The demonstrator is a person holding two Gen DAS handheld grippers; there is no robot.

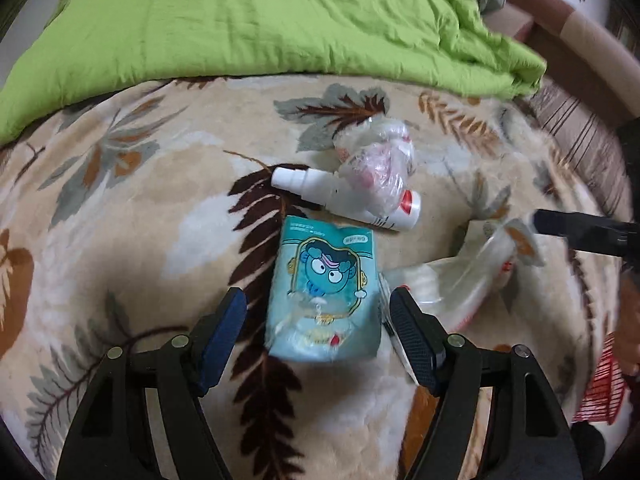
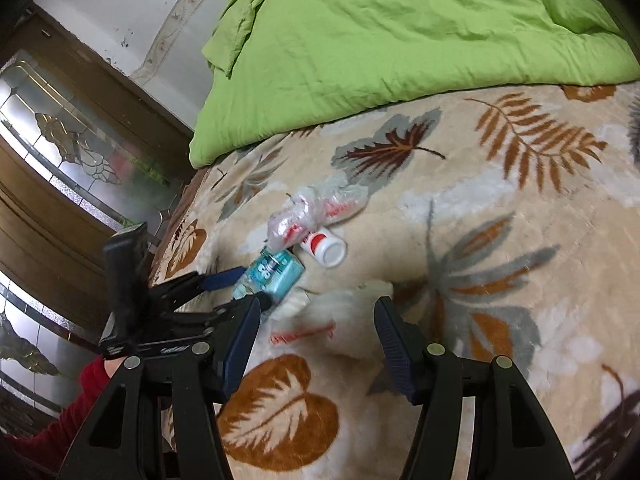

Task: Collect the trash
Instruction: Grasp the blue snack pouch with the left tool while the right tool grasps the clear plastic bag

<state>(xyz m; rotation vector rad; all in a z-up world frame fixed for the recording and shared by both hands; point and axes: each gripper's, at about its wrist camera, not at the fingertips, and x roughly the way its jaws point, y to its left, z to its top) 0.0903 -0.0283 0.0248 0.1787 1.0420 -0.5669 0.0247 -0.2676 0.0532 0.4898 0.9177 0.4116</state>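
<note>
Trash lies uncollected on the bed: blue packet (image 1: 324, 292), white bottle (image 1: 352, 200), crumpled wrappers (image 1: 376, 160). Your left tool (image 1: 318, 312) straddles the packet, spread; your right tool (image 2: 316, 320) is spread, empty.

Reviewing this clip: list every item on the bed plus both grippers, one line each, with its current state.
Blue pouch: lying flat between the open left fingers, not gripped.
White spray bottle: on its side, partly under the crumpled wrapper.
Crumpled clear wrapper: bunched on the bottle.
Clear plastic bag: flattened, ahead of the right gripper.
Green quilt: rumpled.
Left gripper: open.
Right gripper: open, empty.
</note>
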